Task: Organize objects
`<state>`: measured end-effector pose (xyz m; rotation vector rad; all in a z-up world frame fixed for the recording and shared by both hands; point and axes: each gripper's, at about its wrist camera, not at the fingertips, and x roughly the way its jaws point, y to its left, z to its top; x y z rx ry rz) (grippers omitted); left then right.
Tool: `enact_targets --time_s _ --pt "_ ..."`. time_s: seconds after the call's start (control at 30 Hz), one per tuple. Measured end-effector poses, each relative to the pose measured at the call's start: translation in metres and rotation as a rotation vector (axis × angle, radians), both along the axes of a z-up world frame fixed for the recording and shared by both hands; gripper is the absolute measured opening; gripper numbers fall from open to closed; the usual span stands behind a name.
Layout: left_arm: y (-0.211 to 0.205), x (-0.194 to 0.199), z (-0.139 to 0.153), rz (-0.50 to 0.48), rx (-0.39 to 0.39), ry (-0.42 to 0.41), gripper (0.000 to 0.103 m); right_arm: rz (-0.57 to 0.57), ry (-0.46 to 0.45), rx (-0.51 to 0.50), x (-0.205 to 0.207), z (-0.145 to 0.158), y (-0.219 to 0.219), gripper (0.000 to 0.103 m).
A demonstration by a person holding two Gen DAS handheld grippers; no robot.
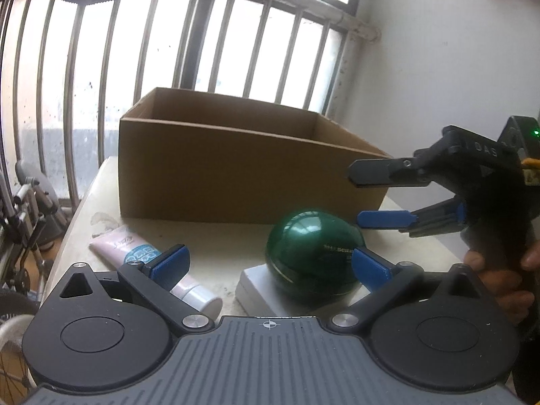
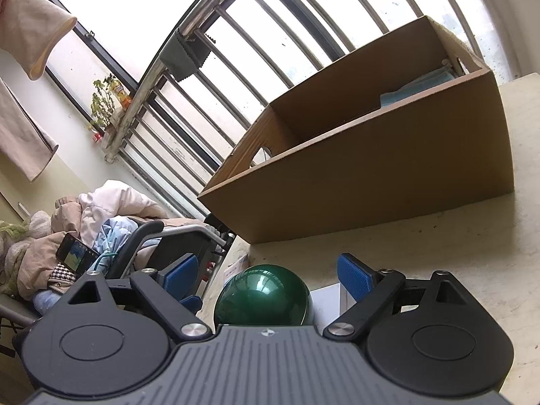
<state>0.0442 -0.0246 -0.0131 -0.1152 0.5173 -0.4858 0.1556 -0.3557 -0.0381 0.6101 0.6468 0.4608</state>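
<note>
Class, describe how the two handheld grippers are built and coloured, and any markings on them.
Both the left gripper and right gripper have black linkage arms, silver pivot screws, ribbed grey bodies with crosshair marks and blue textured pads. The right one shows raised lettering and a green light.

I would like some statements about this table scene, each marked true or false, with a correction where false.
1. The green ball rests on a white box. True.
2. The cardboard box is closed. False: its top is open.
3. The tube lies inside the cardboard box. False: it lies on the table, in front of it.
4. Both the left gripper and the right gripper are open. True.
5. Something blue lies inside the cardboard box. True.
</note>
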Motion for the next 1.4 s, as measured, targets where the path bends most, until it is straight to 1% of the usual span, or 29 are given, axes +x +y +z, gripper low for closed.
enact_targets --time_s 0.1,0.27,0.53,0.63,0.73,0.87,1.07,1.27,1.33,1.4 --pt "0.002 0.007 -0.002 0.005 0.013 0.042 0.103 -0.003 -0.002 0.003 0.0 0.0 0.0 0.092" --pt "0.009 0.014 -0.006 -0.035 -0.02 0.08 0.103 -0.005 -0.001 0.003 0.001 -0.001 -0.001 0.092" --pt "0.014 0.01 -0.002 -0.081 -0.045 0.077 0.103 -0.01 0.009 0.005 0.002 -0.002 0.0 0.093" --pt "0.017 0.007 0.0 -0.111 -0.075 0.062 0.103 -0.012 0.01 0.005 0.002 -0.002 0.001 0.093" --pt "0.019 0.008 0.0 -0.121 -0.098 0.079 0.103 -0.012 0.009 0.004 0.002 -0.002 0.001 0.093" --pt "0.017 0.005 -0.001 -0.118 -0.082 0.074 0.103 -0.014 -0.001 0.002 0.001 -0.001 0.002 0.097" --pt "0.011 0.001 -0.001 -0.093 -0.022 0.035 0.103 -0.017 -0.016 -0.011 -0.002 0.002 0.005 0.098" --pt "0.014 0.002 -0.003 -0.067 -0.017 0.03 0.103 -0.019 -0.027 -0.027 -0.005 0.005 0.008 0.101" --pt "0.013 0.002 -0.003 -0.066 -0.003 0.026 0.103 -0.019 -0.035 -0.032 -0.006 0.007 0.009 0.103" --pt "0.013 0.001 -0.003 -0.072 -0.006 0.022 0.103 -0.017 -0.043 -0.04 -0.008 0.008 0.01 0.103"
